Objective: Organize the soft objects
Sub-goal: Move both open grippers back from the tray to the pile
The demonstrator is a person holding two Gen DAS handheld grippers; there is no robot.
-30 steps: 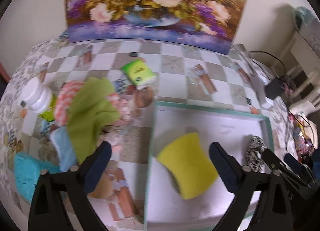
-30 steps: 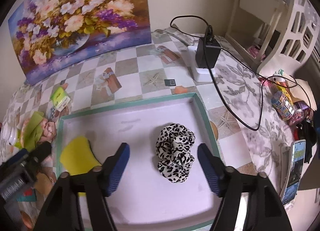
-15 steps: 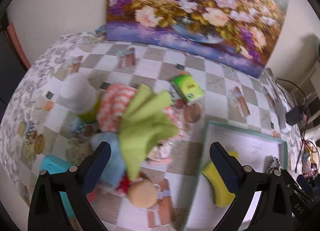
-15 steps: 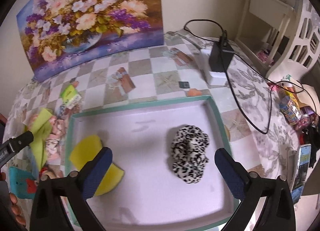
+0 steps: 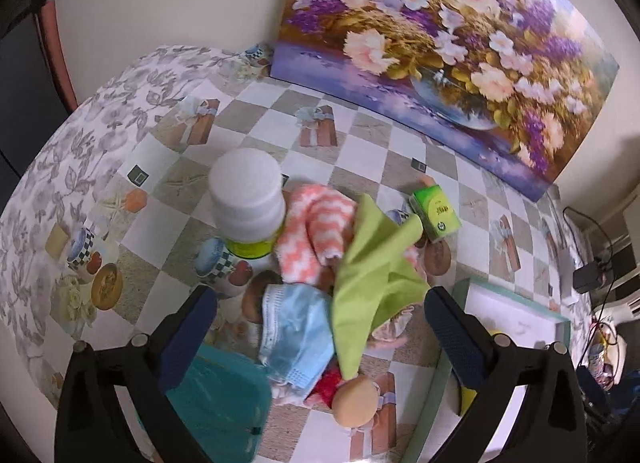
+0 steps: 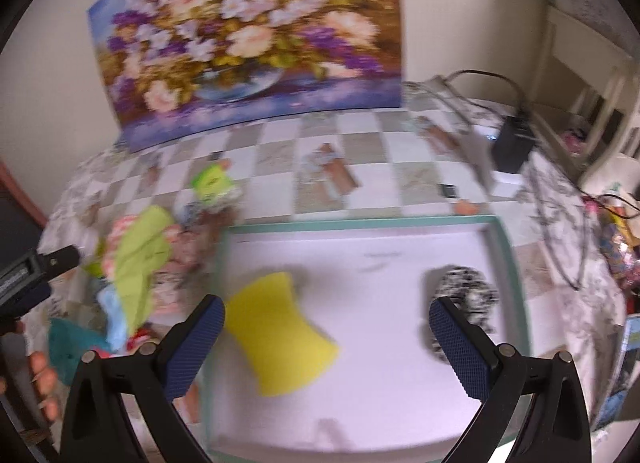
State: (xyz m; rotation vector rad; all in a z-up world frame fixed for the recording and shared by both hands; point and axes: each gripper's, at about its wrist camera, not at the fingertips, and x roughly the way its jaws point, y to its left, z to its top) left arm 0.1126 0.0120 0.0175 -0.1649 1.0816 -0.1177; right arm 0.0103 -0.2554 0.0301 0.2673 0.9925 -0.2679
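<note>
Left hand-held gripper (image 5: 320, 327) tilted steeply down over a heap of soft things on the checked tabletop (image 5: 256, 131), jaws spread wide and clamped on nothing. Between and just ahead of its fingers: a lime-green cloth (image 5: 372, 279) draped over a pink-and-white striped fuzzy cloth (image 5: 316, 235), a pale blue face mask (image 5: 296, 339) nearer the left finger, a teal pouch (image 5: 220, 403) under that finger, and a tan round-headed soft doll (image 5: 356, 399) low in the middle. White-capped bottle with a yellow-green label (image 5: 248, 203) upright beyond the left finger, touching the striped cloth; small green box (image 5: 436, 213) farther off, beyond the right finger. Bare checked cloth open ahead as far as the flower painting (image 5: 448, 43) leaning on the wall. Teal rim of the white tray (image 5: 440, 383) just outside the right finger. Right hand-held gripper (image 6: 326, 339) likewise pointed steeply down, over the tray's white floor (image 6: 380, 255); jaws just opened to their widest, gripping nothing. Yellow sponge (image 6: 280, 331) flat on the tray between the fingers, nearer the left one; leopard-print scrunchie (image 6: 464, 303) partly behind the right finger, near the tray's right rim. Wide bare tray floor between the two. Black adapter with cable (image 6: 512, 143) well beyond the tray's far right corner. View blurred.
</note>
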